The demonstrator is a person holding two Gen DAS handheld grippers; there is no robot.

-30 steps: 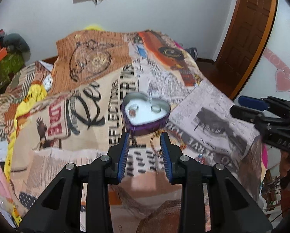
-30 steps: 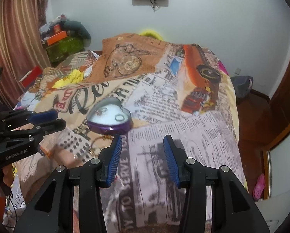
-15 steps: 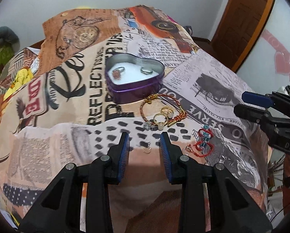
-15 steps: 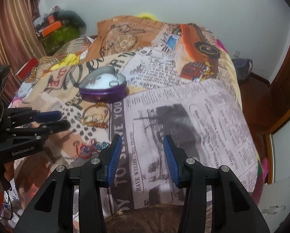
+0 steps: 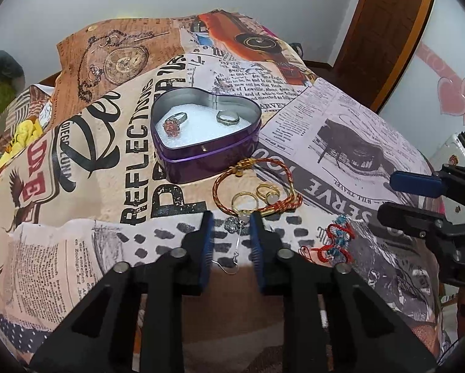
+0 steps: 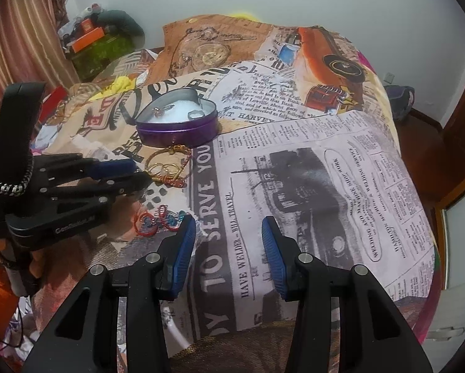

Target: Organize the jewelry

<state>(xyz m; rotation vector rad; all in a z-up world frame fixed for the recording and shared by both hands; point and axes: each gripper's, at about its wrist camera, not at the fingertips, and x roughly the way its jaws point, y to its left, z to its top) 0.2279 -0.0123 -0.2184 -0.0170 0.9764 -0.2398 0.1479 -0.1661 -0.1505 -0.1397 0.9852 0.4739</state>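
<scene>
A purple heart-shaped tin point(image 5: 220, 155) sits on the printed bedspread and holds a pink-stone ring point(image 5: 173, 124) and a silver ring point(image 5: 228, 117) on white padding. In front of it lie a red-gold bangle point(image 5: 254, 186), two gold rings point(image 5: 257, 197), a silver earring point(image 5: 234, 236) and a red-blue beaded piece point(image 5: 338, 239). My left gripper point(image 5: 231, 220) is open, its fingers either side of the silver earring, just above the cloth. My right gripper point(image 6: 229, 227) is open and empty over the newsprint pattern, right of the beaded piece point(image 6: 158, 219). The tin also shows in the right wrist view point(image 6: 178, 124).
The bedspread point(image 6: 325, 171) covers a bed that drops off at the near and right edges. A wooden door point(image 5: 384, 31) stands at the right. Clutter and boxes point(image 6: 95, 43) sit by the curtain at the far left. A white wall lies behind the bed.
Both grippers have moved down and forward toward the bed. The loose jewelry has come into view, and my left gripper's fingers now straddle the silver earring.
</scene>
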